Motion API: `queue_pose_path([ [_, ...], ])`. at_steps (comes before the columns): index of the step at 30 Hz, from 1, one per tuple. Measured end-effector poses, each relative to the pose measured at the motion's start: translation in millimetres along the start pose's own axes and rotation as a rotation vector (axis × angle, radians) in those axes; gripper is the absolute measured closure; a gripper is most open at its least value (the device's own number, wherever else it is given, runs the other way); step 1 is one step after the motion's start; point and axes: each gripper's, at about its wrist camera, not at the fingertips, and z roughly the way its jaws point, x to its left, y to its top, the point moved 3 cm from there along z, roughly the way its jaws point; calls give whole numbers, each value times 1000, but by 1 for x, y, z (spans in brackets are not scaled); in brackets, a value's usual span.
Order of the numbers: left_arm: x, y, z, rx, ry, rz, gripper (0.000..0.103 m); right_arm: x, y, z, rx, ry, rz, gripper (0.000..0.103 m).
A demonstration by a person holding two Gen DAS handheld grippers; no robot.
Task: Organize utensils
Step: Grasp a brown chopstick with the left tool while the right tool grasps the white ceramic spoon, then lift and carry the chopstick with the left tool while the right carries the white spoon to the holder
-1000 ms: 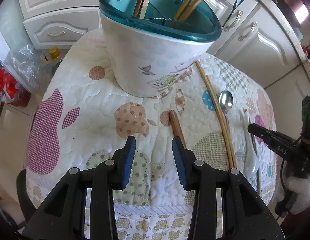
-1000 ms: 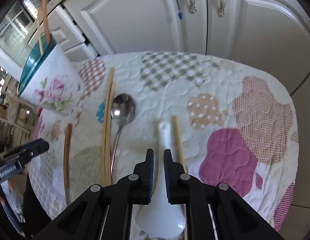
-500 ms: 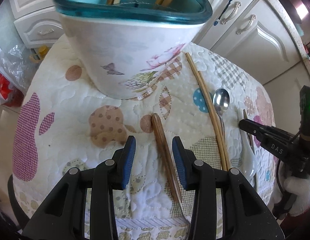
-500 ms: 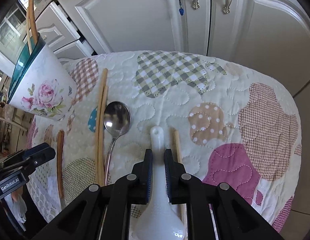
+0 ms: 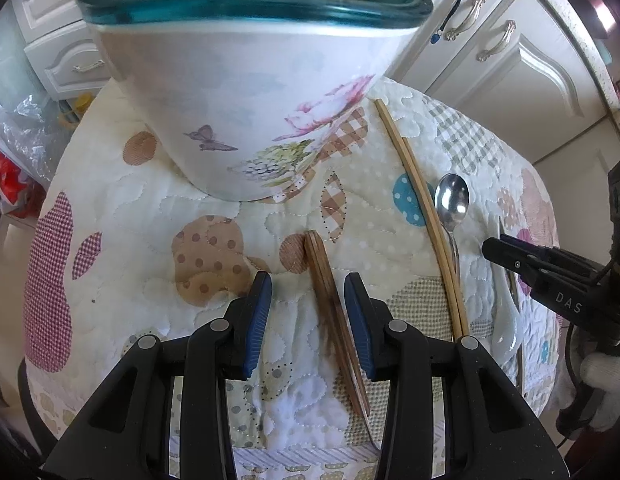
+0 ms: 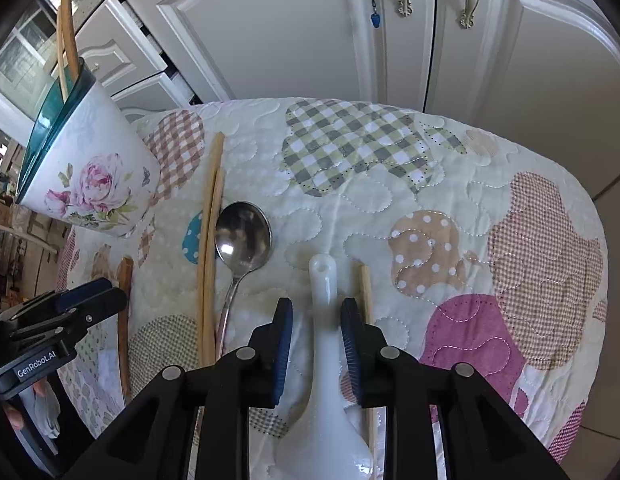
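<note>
A white floral utensil holder with a teal rim stands on the quilted table and holds several wooden sticks; it also shows in the right wrist view. My left gripper is open, its fingers on either side of a dark wooden utensil handle lying on the cloth. My right gripper is open around the handle of a white ceramic spoon. A pair of light chopsticks, a metal spoon and a single wooden stick lie beside it.
The patchwork quilted cloth covers a small round table. White cabinet doors and drawers stand close behind. Plastic bags lie on the floor at left. The right gripper shows in the left wrist view.
My left gripper moved right, bringing the dark wooden handle between its fingers. My right gripper opened from shut and now straddles the white spoon's handle.
</note>
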Motion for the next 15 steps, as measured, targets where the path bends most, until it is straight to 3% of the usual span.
queue_pose_path([
  [5,-4,2,3,-1,14,10,66,-1,3,2,-3,15,-4,80],
  [8,-8,3,4,-6,25,22,66,0,3,2,-7,1,-35,91],
  [10,-10,3,5,-11,33,35,66,2,2,2,-11,-2,-49,91],
  [11,-12,3,5,-19,35,45,71,2,1,2,-13,2,-49,91],
  [12,-12,2,5,-26,38,55,85,2,0,1,-15,6,-48,91],
  [15,-12,1,3,-35,6,62,89,2,-3,-7,-30,27,-38,91],
])
